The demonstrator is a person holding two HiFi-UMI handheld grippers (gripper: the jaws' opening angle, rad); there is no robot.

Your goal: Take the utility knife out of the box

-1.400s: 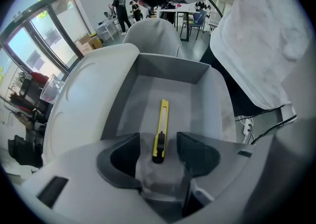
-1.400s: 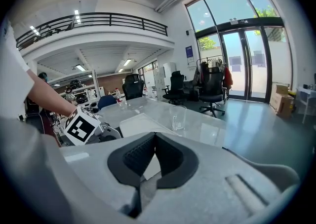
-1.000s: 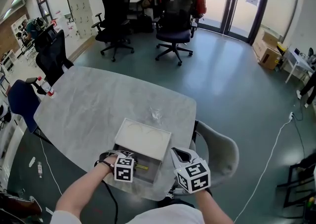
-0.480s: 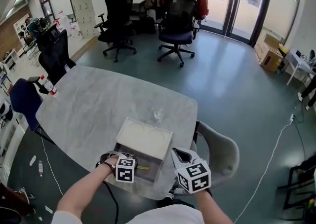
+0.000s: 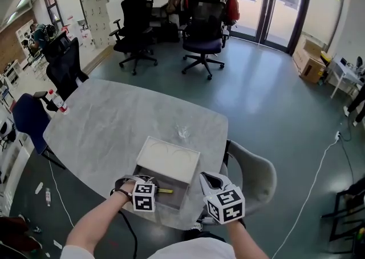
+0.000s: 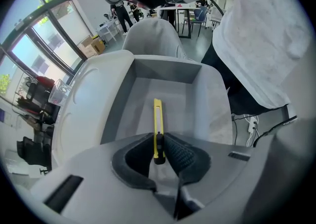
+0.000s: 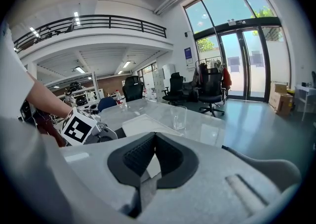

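While the left gripper points steeply down into the box, its jaws have just been closing and pinch the near end of the knife between the pads. That yellow knife lies along the box floor, about midway between the side walls. Its long axis runs straight away from the pads toward the opposite wall, the side where the right gripper hangs. So the hold is at one tip, with nearly the whole length reaching out ahead of the pads. I judge that the free end may droop or swivel on a lift unless the pinch is firm, and that the way out is upward, clear of the walls. The right gripper hovers just beside the box near the table edge, jaws pressed together on nothing, apart from the knife.
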